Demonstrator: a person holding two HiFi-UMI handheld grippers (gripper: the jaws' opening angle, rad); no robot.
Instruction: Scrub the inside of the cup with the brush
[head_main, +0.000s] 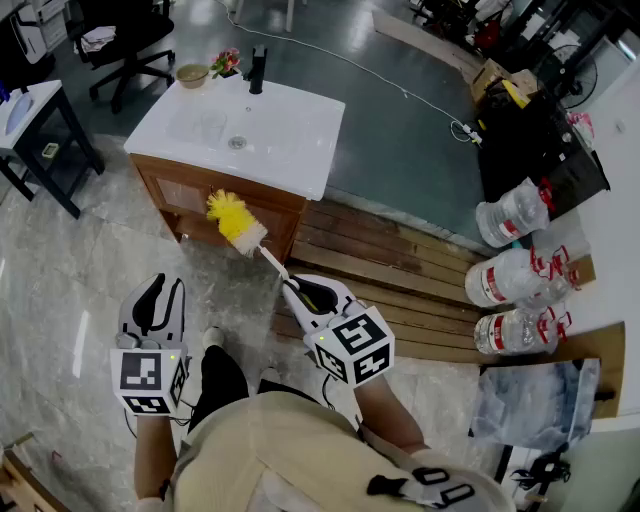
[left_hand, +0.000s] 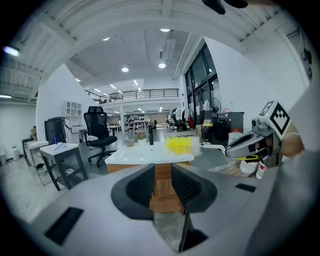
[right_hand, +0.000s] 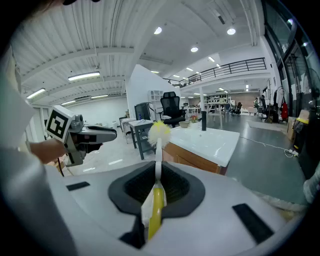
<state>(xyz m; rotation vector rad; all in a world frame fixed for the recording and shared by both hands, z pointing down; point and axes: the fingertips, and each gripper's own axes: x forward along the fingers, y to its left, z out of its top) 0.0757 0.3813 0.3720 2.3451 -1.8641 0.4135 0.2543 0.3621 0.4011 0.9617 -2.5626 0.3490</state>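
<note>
Big white-topped washstand (head_main: 290, 140) stands ahead w/ a black tap (head_main: 257, 70) and a small bowl (head_main: 192, 74) at its back edge; the person stands near it on the tiled floor, not yet at it. R gripper (head_main: 308, 292) is clamped on the brush (head_main: 238, 222) handle, yellow bristles pointing fwd toward the cabinet front. L gripper (head_main: 166, 290) hangs low beside it, claw only narrowly apart, nothing in it. A faint clear shape in the basin (head_main: 205, 126) is prob. the cup, can't be sure. Looks like the approach stage, no scrubbing yet. Next, I'd guess: step in, L gripper to steady the cup, then bristles down inside it.
</note>
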